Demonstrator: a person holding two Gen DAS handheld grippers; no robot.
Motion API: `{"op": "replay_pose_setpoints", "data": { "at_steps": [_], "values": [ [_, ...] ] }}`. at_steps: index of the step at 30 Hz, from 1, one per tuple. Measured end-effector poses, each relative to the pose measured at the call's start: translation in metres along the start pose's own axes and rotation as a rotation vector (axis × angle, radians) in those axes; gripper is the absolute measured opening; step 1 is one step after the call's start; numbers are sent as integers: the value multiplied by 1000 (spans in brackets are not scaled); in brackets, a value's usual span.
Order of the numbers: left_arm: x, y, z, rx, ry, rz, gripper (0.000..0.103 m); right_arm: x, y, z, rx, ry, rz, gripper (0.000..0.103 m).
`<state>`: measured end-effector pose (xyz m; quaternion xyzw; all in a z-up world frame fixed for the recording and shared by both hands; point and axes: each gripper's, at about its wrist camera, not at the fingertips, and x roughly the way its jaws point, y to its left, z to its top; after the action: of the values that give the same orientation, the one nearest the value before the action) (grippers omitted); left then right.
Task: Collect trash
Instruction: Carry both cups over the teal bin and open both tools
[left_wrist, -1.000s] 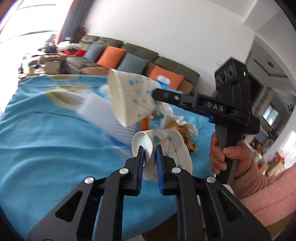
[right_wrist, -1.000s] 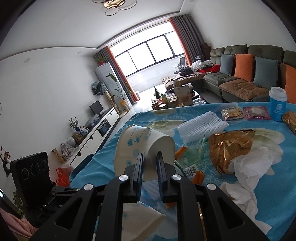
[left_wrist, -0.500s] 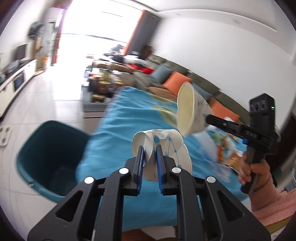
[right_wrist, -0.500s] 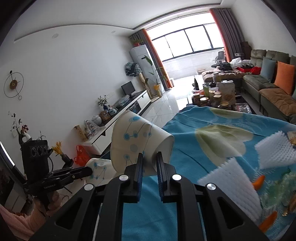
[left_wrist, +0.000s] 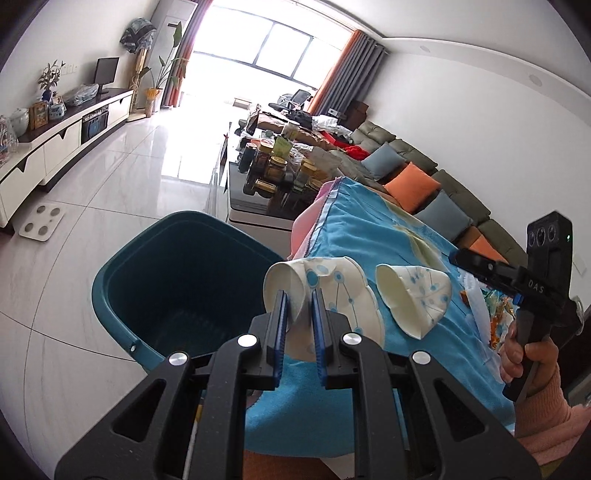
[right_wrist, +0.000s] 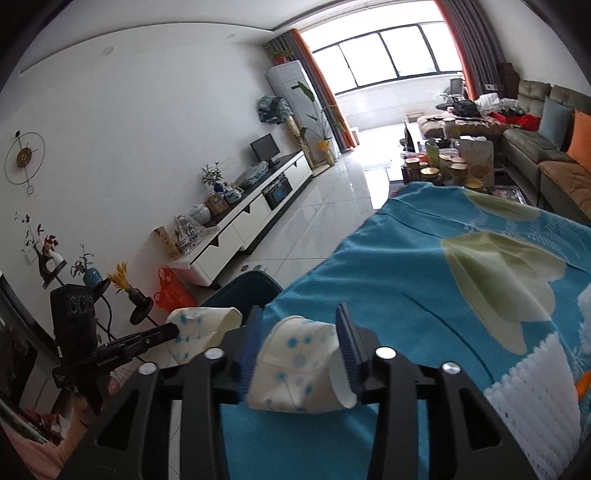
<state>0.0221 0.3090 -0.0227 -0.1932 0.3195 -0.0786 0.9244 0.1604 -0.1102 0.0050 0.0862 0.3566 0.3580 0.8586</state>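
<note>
Left wrist view: left gripper (left_wrist: 298, 314) clamped on a crushed paper cup (left_wrist: 317, 291) beside the teal bin (left_wrist: 177, 280). Right gripper (right_wrist: 301, 341) opening, second cup (right_wrist: 299, 365) loose between jaws. Dropping step; next, carrying over the bin, releasing.

Left gripper (left_wrist: 298, 325) pinches a paper cup (left_wrist: 317, 295) beside the bin (left_wrist: 110, 280).

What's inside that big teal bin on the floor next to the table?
The bin looks empty as far as its dark ribbed bottom shows. The left gripper, shut on a crushed paper cup, and the bin's near wall hide part of the floor of it, so something small could lie there unseen.
</note>
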Motion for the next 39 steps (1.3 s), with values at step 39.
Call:
{"op": "replay_pose_setpoints", "data": {
  "at_steps": [39],
  "values": [
    [59, 68, -5, -191, 37, 255, 27, 148, 95, 18, -139, 246, 97, 19]
  ]
}}
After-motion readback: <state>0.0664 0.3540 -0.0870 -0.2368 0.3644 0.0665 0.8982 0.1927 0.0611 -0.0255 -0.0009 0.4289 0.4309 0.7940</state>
